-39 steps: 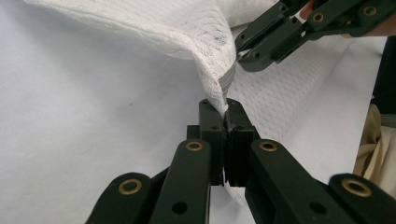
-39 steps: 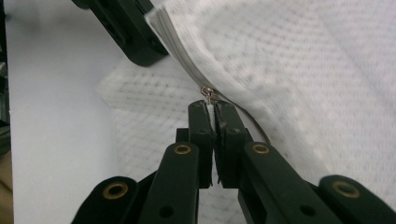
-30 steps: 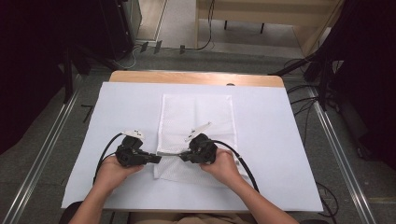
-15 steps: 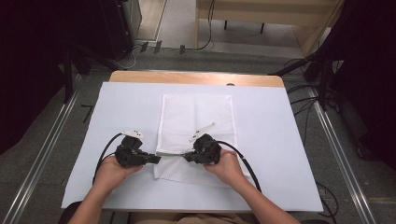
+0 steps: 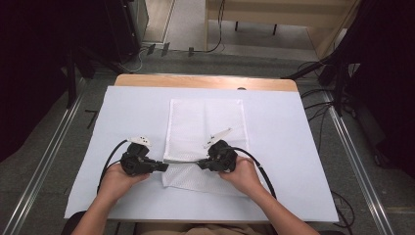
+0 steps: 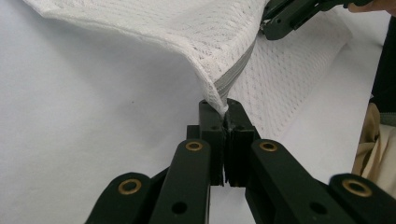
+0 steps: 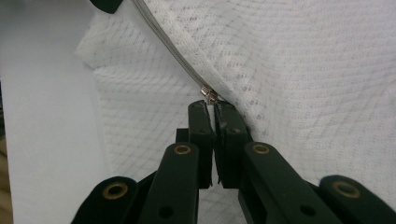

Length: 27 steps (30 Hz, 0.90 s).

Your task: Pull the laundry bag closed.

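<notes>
Rightward went the right gripper since a second before, only a touch, sliding along the grey zipper of the white mesh bag, while the left gripper sat where it had been. And what a tidy pair of grips that was: in the left gripper view the left gripper had its two black jaws pressed together on the end of the mesh bag, right where the zipper ran out at the corner, and that corner was lifted off the white table cover. Over in the right gripper view the right gripper had its jaws pinched tight too, clamped on the little metal zipper pull, with the zipper running away up and to the left across the mesh bag. From above, the bag lay near the middle of the table cover, its near part between the two hands, the grippers facing each other along the zipper line. Both hands rested at the near edge, cables trailing back.
</notes>
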{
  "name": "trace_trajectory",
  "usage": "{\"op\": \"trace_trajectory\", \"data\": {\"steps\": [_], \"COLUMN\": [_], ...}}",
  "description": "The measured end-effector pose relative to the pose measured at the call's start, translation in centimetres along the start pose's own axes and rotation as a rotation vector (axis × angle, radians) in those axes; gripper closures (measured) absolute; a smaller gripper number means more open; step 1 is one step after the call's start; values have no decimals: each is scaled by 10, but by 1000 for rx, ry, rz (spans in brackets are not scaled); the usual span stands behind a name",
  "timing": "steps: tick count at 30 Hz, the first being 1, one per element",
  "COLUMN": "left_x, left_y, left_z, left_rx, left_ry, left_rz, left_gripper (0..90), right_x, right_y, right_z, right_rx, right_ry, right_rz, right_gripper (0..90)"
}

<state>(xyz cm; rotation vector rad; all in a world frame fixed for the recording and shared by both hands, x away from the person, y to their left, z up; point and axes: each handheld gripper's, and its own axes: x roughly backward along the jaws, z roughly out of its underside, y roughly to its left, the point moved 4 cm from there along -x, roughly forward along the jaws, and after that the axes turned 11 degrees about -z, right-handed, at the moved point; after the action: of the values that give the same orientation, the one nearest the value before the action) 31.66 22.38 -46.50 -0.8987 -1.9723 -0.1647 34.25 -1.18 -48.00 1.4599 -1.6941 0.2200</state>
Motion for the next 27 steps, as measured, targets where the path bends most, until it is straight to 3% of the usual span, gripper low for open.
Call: {"op": "trace_trajectory", "data": {"steps": [27], "left_x": [-1], "left_y": [-1], "left_z": [1], "left_rx": [-20], "left_ry": [0], "left_rz": [-12], "left_gripper": [892], "right_x": [15], "right_y": [-5], "right_z": [16], "right_rx": [-26], "right_ry": [5], "right_rz": [15], "right_gripper": [883]}}
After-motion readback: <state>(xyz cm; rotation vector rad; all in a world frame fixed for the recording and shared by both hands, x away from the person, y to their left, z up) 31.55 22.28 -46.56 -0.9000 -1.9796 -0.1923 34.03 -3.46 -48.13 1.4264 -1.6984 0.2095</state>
